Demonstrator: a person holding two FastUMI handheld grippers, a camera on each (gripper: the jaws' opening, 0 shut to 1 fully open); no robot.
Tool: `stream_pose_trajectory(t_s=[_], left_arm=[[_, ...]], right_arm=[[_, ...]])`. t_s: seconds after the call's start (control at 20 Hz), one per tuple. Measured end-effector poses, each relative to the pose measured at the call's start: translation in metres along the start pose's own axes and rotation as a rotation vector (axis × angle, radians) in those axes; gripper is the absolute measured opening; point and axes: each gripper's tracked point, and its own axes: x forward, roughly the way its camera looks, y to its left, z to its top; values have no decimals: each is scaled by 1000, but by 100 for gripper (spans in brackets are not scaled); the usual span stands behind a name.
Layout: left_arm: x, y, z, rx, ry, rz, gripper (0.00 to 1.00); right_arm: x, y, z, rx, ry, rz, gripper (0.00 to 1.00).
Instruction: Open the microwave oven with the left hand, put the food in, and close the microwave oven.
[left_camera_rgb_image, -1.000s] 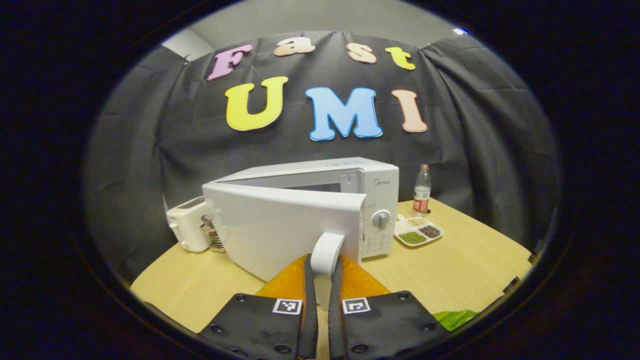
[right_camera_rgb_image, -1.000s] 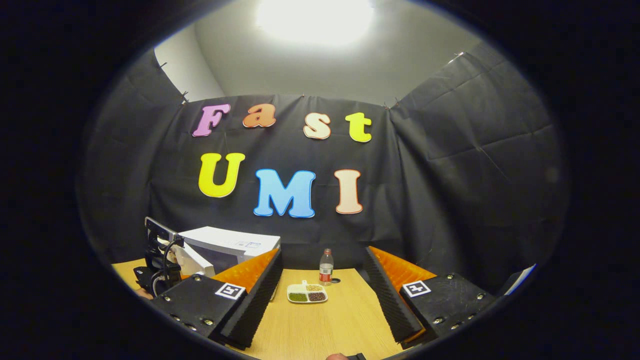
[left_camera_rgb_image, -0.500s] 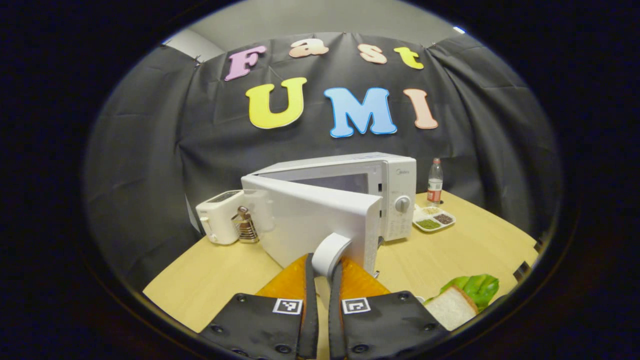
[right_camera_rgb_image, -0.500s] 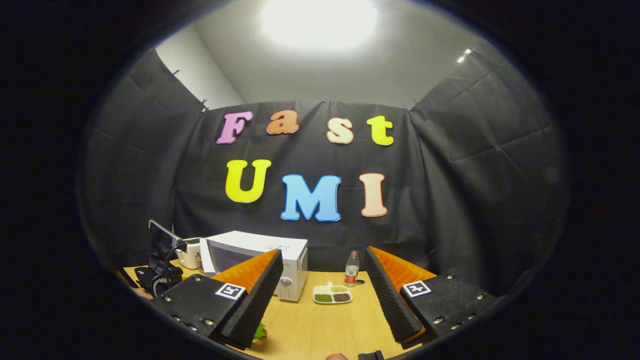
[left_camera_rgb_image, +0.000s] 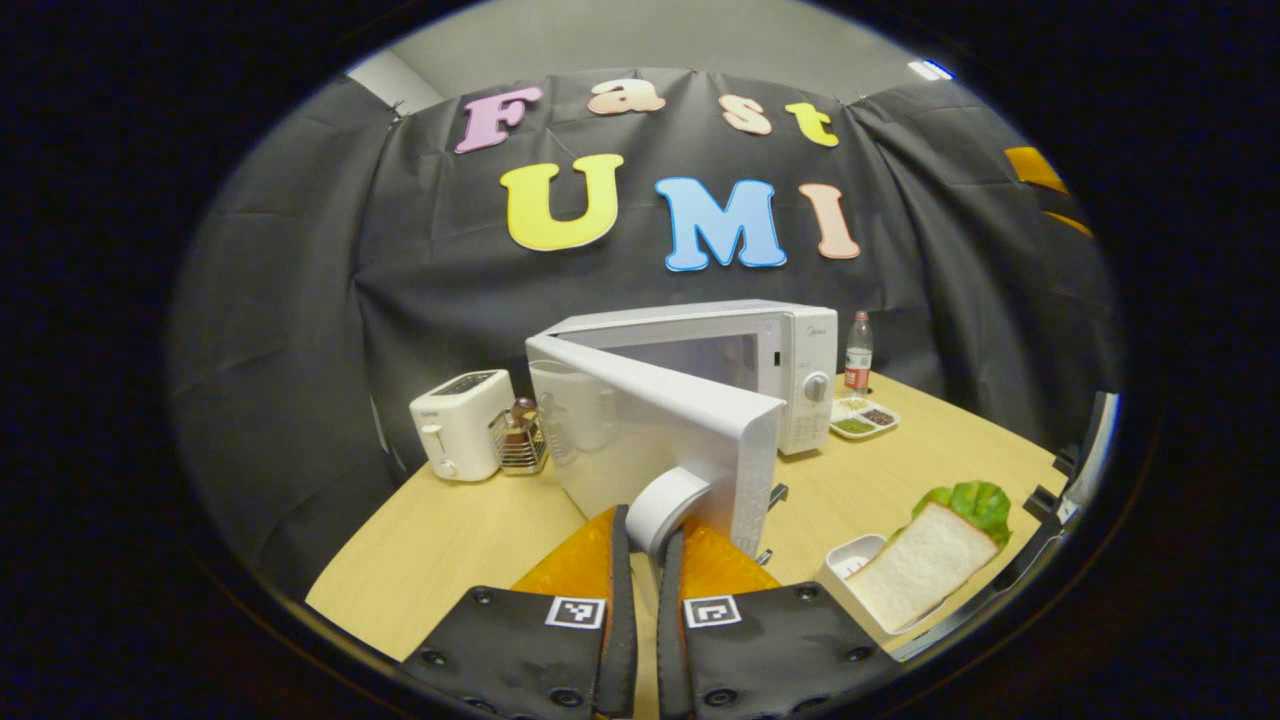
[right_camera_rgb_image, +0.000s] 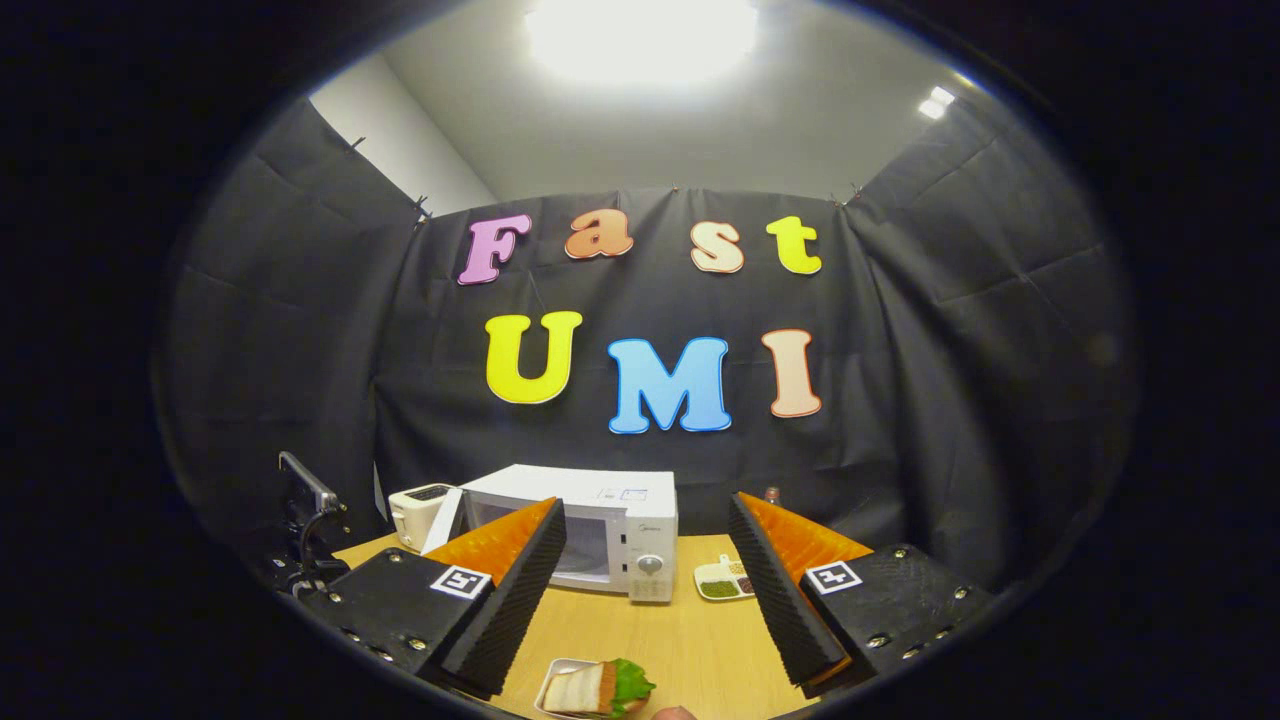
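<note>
Since a second ago the white microwave door has swung further out on its left hinge, and the oven cavity now shows behind it; the right gripper view has dropped and turned, bringing the food into its lower edge.

Left gripper: both fingers are pinched narrow on the white curved door handle, which stands upright between them. Judgement: the grip is kept on the handle because the door is being drawn along its arc, and letting go early would leave it part open (the opening looks wide enough for the dish, though that cannot be confirmed from these angles).

Right gripper: fingers spread wide, holding nothing, poised above the table and facing the oven. Judgement: it is placed ready to take up the food once the door is clear.

Food: a slice of white bread with a green lettuce leaf lies in a small white rectangular dish on the pale wooden table, in front of the white box-shaped microwave oven and well apart from it. It appears untouched. The bread leans on the dish rim and looks soft; a grip on the dish seems safer.

Beyond, a white toaster stands left of the oven, and a white divided tray of grains and a clear plastic bottle stand to its right.
</note>
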Motion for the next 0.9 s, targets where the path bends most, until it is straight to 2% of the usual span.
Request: stream_pose_trajectory(t_s=[0.1,0.15,0.2,0.3,0.6,0.65,0.7,0.75,0.9], left_arm=[[-6,18,-4,5,-1,4,15],[-9,26,-6,1,-1,-2,12],[-10,33,-8,-3,-1,-8,17],[-14,46,-10,7,-8,-23,12],[-19,78,-16,31,-30,-64,12],[-20,85,-18,33,-32,-59,15],[-21,94,-21,28,-30,-52,13],[-22,101,-21,15,-31,-46,16],[-25,121,-28,-43,-17,-7,17]], right_arm=[[4,21,1,-1,-3,6,99],[7,30,3,3,-9,8,98],[10,40,2,10,-13,11,99],[15,58,0,19,-15,14,98],[27,90,-4,5,-19,0,98],[30,93,-5,0,-17,-4,99],[31,94,-6,-4,-11,-5,99],[33,96,-7,-5,-7,-2,99],[41,101,-4,-7,-4,19,98]])
